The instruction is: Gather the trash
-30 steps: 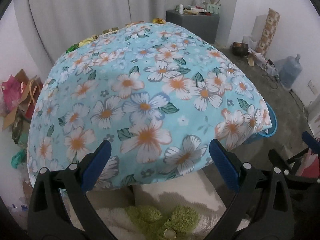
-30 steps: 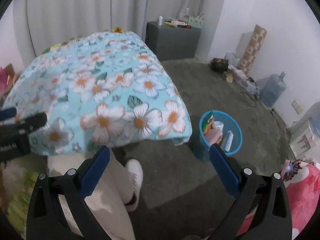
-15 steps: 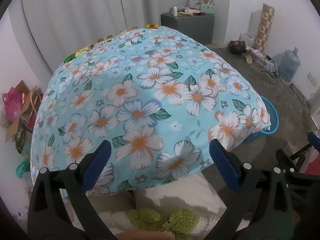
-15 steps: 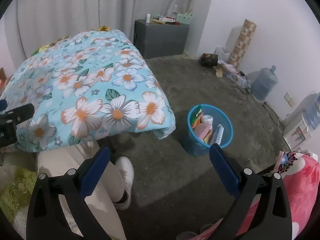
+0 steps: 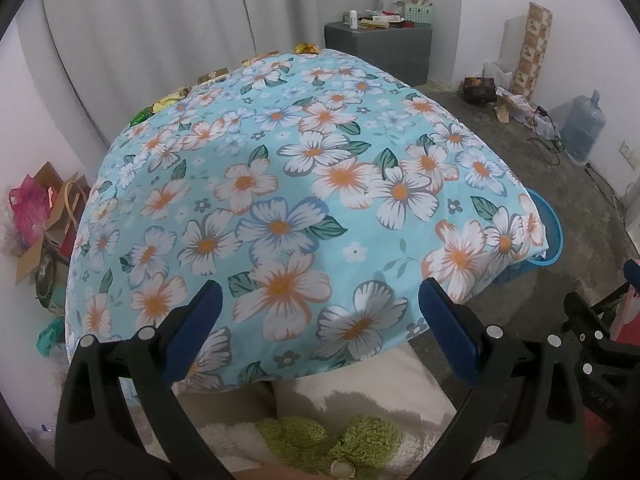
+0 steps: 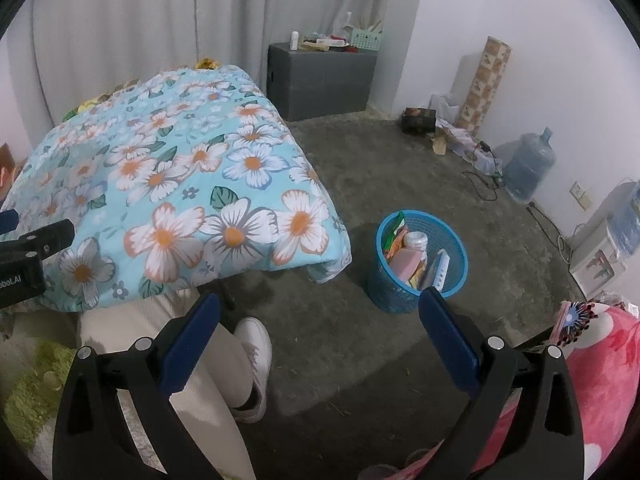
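Observation:
A blue mesh trash basket (image 6: 454, 240) stands on the floor right of the table, holding a pink bottle, wrappers and a white tube. Only its rim (image 5: 554, 236) shows past the cloth in the left wrist view. Several crumpled wrappers (image 5: 170, 100) lie along the far edge of the floral tablecloth (image 5: 304, 200). My left gripper (image 5: 320, 320) is open above the table's near edge, with nothing between its fingers. My right gripper (image 6: 320, 320) is open over the floor, left of and nearer than the basket, also holding nothing.
A person's leg and white shoe (image 6: 256, 356) are below the right gripper. A grey cabinet (image 6: 324, 80) stands at the back wall. A water jug (image 6: 530, 172), cables and a patterned roll (image 6: 486, 84) line the right wall. Bags and cardboard (image 5: 44, 216) crowd the left.
Both grippers have drawn back and risen, so table and basket look smaller. The right view has swung right, bringing the basket nearer the centre. Both stay open.

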Motion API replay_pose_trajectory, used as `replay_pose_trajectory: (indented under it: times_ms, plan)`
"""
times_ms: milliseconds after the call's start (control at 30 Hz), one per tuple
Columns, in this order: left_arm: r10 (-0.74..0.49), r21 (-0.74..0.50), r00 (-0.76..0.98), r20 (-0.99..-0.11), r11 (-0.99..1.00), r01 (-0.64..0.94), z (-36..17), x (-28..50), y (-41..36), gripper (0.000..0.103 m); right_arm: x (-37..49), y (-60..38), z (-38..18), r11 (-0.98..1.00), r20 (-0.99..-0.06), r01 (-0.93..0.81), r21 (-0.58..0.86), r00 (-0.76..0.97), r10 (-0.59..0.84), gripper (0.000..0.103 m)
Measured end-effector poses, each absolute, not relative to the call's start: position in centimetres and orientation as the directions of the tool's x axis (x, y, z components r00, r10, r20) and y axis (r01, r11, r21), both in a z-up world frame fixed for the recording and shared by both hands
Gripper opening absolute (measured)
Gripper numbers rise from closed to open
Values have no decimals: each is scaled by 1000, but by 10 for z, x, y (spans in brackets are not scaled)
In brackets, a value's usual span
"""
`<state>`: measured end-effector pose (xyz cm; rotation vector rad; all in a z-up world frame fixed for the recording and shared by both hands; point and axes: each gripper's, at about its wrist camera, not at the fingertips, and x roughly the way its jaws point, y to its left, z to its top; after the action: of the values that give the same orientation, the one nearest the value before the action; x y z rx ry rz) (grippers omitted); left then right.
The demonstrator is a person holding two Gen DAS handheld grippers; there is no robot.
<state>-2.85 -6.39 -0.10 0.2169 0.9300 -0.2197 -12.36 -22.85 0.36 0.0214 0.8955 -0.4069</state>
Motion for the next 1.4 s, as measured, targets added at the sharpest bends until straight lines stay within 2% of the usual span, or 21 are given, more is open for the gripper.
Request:
replay_pose_trajectory:
  times_ms: [1400]
  plan:
    - [-90,92,583,-807,957,275,0,-30,-61,94,-125,-227,7,923,-760,355,-151,555,-338,97]
